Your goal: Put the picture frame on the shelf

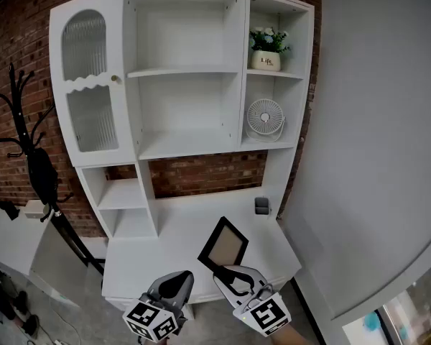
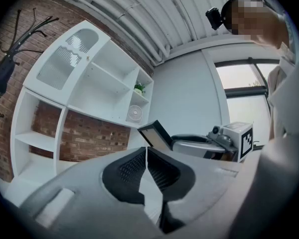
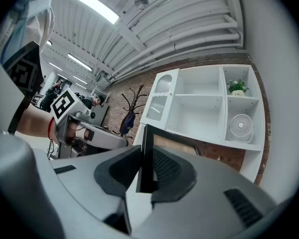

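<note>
A black picture frame (image 1: pixel 223 244) with a tan backing hangs tilted above the white desk (image 1: pixel 165 228), its lower edge clamped in my right gripper (image 1: pixel 226 273). In the right gripper view the frame (image 3: pixel 175 144) stands on edge between the pads. My left gripper (image 1: pixel 174 287) is shut and holds nothing, just left of the right one. From the left gripper view the jaws (image 2: pixel 147 166) meet, and the frame (image 2: pixel 153 134) shows beyond them. The white shelf unit (image 1: pixel 183 70) rises behind the desk with bare middle shelves.
A potted plant (image 1: pixel 266 49) fills the top right cubby, and a small white fan (image 1: pixel 264 118) the one below. A glass cabinet door (image 1: pixel 90 85) is at left. A black coat rack (image 1: pixel 29 149) stands left of the unit. A small dark object (image 1: pixel 262 205) sits on the desk.
</note>
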### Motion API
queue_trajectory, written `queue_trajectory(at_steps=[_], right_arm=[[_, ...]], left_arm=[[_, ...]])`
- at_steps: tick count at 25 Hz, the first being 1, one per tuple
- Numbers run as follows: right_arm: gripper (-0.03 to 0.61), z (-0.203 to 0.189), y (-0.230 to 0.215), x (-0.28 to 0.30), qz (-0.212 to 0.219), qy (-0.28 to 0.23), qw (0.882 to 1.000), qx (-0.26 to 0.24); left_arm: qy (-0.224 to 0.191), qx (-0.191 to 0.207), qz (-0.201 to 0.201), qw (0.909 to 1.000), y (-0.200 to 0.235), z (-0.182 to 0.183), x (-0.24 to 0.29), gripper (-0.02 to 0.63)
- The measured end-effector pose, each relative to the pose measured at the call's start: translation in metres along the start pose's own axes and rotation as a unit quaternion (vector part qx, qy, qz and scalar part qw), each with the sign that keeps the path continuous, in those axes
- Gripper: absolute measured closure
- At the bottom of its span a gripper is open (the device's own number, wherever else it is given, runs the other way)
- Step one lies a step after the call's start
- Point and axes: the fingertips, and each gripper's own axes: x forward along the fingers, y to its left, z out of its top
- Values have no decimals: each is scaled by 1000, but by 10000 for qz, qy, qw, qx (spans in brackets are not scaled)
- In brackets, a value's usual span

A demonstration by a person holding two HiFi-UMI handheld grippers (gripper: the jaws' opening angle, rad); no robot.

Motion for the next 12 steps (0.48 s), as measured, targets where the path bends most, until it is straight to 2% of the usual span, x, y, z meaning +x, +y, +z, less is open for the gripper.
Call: queue_trajectory(at_steps=[12], right_arm=[[494, 1, -2, -3, 3, -9, 10000, -67]], left_arm=[[43, 58, -87, 9999, -5, 1, 5, 603]])
